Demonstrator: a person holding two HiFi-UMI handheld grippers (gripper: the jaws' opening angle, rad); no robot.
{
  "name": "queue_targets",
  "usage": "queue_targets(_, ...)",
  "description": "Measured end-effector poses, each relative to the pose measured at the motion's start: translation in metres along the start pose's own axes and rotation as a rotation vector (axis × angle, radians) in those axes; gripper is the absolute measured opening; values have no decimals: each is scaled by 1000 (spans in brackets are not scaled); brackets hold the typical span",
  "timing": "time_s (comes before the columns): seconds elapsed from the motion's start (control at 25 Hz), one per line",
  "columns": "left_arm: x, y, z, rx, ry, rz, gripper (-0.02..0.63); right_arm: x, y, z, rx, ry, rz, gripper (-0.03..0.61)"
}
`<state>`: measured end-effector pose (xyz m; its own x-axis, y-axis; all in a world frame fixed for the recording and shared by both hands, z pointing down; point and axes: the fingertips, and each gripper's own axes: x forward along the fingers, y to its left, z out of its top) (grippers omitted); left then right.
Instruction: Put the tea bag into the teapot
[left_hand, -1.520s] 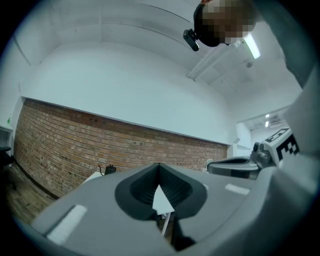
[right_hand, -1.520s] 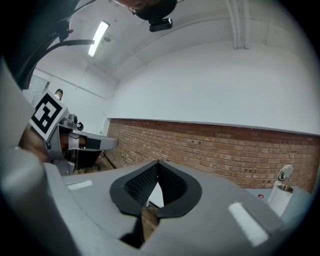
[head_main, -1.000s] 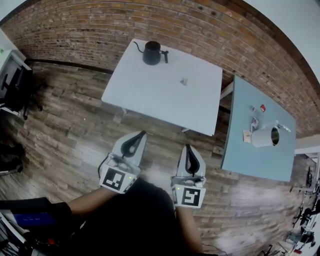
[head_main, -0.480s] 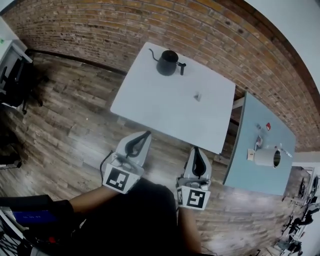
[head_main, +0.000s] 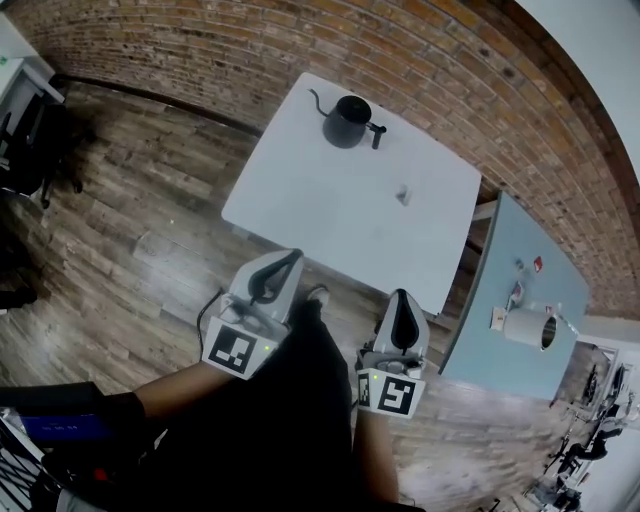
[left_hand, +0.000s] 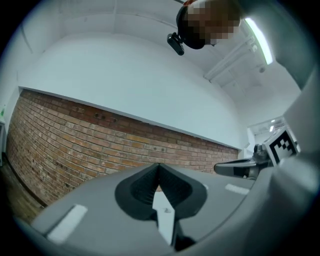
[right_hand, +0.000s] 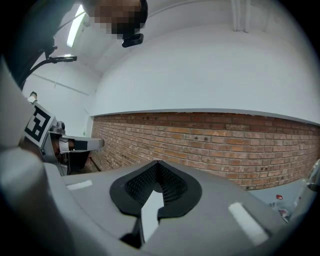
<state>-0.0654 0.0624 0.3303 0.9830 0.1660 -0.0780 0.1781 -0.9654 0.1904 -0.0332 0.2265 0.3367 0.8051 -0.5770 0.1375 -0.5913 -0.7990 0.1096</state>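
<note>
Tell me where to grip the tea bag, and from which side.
Probably its top, from straight above: the tea bag is small, low on the white table, with bare surface all round and the teapot well clear. Its finer shape is too small to tell.

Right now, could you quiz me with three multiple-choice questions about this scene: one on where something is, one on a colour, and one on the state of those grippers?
1. Where does the teapot stand?
A. On the wooden floor
B. On the white table, at its far side near the brick wall
C. On the blue-grey table

2. What colour is the teapot?
A. White
B. Red
C. Black

3. How are the left gripper and the right gripper?
A. Both shut and empty
B. Both wide open
C. One open, one shut

Answers:
1 B: the head view shows it on the white top by the wall.
2 C: its body, spout and handle are all black.
3 A: in each gripper view the jaws meet with nothing between them.
</note>
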Motion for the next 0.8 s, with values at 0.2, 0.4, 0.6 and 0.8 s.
queue_targets(0.2,20,1,4,23,-11,36,-2,27,-11,2,1,-17,50,2)
queue_targets(0.4,45,6,3,58,0,93,-2,67,-26,3,9,-27,128,3)
queue_targets(0.6,68,14,-1,72,6,162,-2,112,-34,-5,16,-1,242,34)
queue_targets(0.8,83,29,-7,54,25,248,-2,154,-45,-14,15,1,309,34)
